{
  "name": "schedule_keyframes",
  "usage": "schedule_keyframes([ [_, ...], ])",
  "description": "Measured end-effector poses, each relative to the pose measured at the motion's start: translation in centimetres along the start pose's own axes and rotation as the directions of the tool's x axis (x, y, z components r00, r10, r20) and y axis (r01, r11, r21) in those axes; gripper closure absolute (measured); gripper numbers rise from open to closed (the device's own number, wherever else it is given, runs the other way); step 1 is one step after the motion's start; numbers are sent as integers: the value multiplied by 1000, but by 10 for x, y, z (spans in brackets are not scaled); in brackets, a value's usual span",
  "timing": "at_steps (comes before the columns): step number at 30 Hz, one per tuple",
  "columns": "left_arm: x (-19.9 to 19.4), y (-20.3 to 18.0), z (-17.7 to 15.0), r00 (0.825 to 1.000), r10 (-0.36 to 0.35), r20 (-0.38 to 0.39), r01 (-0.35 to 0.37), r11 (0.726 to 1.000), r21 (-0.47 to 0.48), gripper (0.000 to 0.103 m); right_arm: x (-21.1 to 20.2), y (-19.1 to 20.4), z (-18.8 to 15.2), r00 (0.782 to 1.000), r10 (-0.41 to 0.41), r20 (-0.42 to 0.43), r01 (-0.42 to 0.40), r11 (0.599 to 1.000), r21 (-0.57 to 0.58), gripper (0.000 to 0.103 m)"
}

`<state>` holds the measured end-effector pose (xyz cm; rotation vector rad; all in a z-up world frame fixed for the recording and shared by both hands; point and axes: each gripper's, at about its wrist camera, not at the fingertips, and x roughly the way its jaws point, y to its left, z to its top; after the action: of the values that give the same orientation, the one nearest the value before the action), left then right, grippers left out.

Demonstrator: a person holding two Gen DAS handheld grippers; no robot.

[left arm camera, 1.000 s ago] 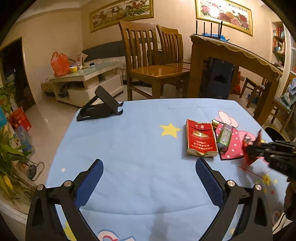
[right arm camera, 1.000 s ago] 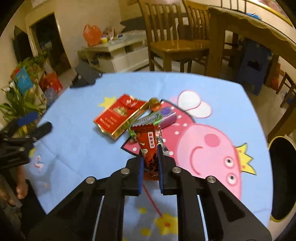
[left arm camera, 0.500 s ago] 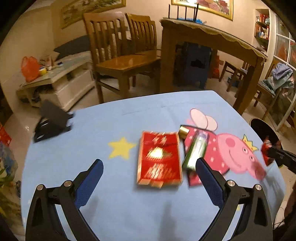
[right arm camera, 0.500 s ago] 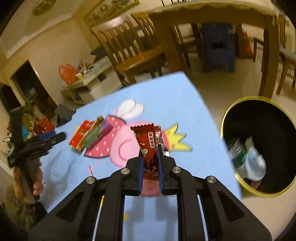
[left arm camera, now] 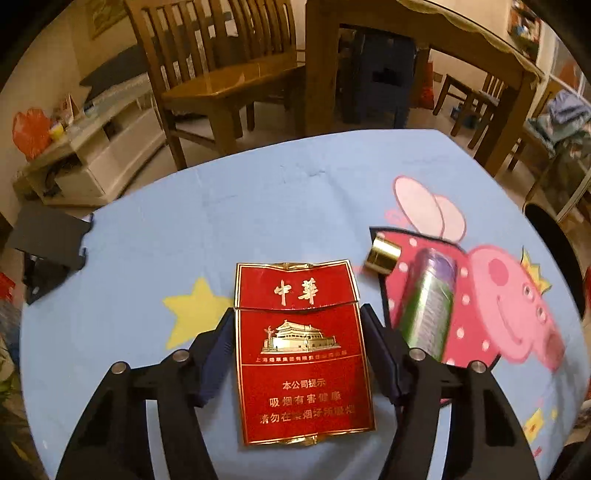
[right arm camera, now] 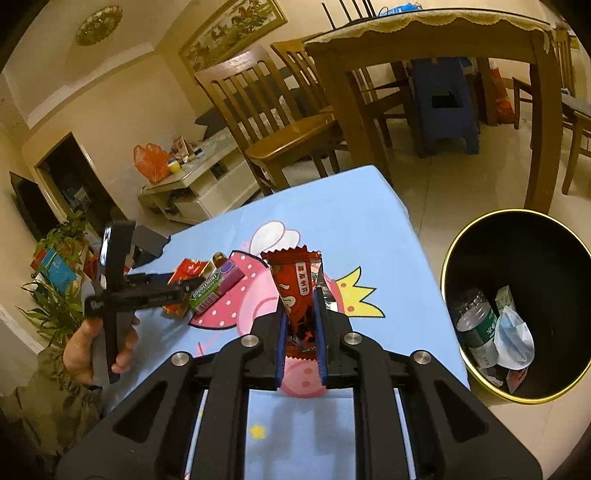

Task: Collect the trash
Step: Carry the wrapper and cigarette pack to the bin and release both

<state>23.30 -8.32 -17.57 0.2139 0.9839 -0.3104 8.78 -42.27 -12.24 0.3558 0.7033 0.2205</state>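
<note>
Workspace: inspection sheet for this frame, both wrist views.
Surface: blue cartoon tablecloth.
Job's things: red cigarette pack, green gum pack, gold cap on the cloth; red snack wrapper held; bin holding a bottle and a mask.
Clutter: black phone stand.
Grippers: left gripper straddling the cigarette pack; right gripper shut on the wrapper.
Cables: nothing seen.
Surroundings: wooden chairs, dining table.
</note>
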Motion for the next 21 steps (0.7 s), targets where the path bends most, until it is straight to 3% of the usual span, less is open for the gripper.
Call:
schedule_keyframes([
  [3, -12, -6, -15, 997, 69, 32, -70, 997, 34, 40, -1, 1, 2, 1000, -2, 13, 2, 1000, 5, 90],
  [7, -32, -2, -43, 997, 55, 48, -54, 998, -35, 40, -7, 2, 3, 999, -21, 32, 21, 1000, -8, 90],
  [11, -70, -6, -57, 990, 68, 120, -55, 993, -108, 40, -12, 7, 4, 996, -56, 64, 58, 998, -36, 90],
  [16, -119, -53, -40, 967, 39, 250, -33, 999, -28, 40, -21, 2, 7, 984, -149, 97, 155, 986, -63, 90],
  [21, -141, -116, -28, 953, -38, 299, 21, 998, 59, 40, -38, -35, 17, 946, -286, 150, 290, 957, -6, 90],
])
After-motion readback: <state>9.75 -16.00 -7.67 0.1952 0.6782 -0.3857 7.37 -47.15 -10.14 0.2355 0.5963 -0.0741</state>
